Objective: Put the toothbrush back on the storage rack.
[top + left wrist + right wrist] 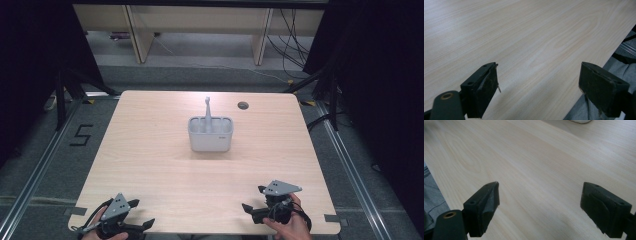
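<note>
A white caddy (210, 134) stands on the wooden table (150, 150) a little past its middle. A grey utensil handle (207, 111) sticks up from its far side. My left gripper (141, 213) rests at the table's near left corner, held by a hand, jaws wide apart with nothing between them (539, 85). My right gripper (254, 198) sits near the front right edge, also held by a hand and open over bare wood (540, 202). Both are far from the caddy, whose bottom edge (580, 121) peeks in at the top of the right gripper view.
A round cable hole (243, 105) lies in the table's far right part. Beyond the table are wooden furniture legs (137, 35) and loose cables (292, 45) on the grey floor. Black stands (62, 95) flank both sides.
</note>
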The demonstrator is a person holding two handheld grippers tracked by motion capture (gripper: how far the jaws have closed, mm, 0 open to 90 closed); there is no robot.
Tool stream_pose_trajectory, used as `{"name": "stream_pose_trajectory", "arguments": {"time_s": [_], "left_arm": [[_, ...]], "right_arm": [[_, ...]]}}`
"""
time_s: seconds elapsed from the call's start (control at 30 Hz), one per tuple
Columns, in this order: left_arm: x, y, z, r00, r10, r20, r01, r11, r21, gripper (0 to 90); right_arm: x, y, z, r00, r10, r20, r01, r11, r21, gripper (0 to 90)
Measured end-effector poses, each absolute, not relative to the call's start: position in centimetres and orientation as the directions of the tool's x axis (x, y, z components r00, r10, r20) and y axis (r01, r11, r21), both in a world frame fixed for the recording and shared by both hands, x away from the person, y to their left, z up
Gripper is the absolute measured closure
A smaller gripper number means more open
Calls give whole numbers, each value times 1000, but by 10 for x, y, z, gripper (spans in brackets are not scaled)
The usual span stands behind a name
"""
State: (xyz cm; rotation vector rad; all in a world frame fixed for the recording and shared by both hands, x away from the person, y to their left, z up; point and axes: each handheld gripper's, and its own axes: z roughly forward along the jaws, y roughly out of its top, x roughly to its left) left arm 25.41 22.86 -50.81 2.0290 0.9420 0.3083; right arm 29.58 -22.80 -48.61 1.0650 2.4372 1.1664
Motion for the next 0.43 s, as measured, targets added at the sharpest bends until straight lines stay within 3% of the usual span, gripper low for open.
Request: {"name": "stream_pose_trajectory", "arguments": {"time_s": [0.43], "left_arm": [[254, 229, -508, 687, 716, -121, 505, -352, 788, 150]], "right_arm": [[297, -227, -489, -716, 692, 92, 509, 428, 747, 166]]}}
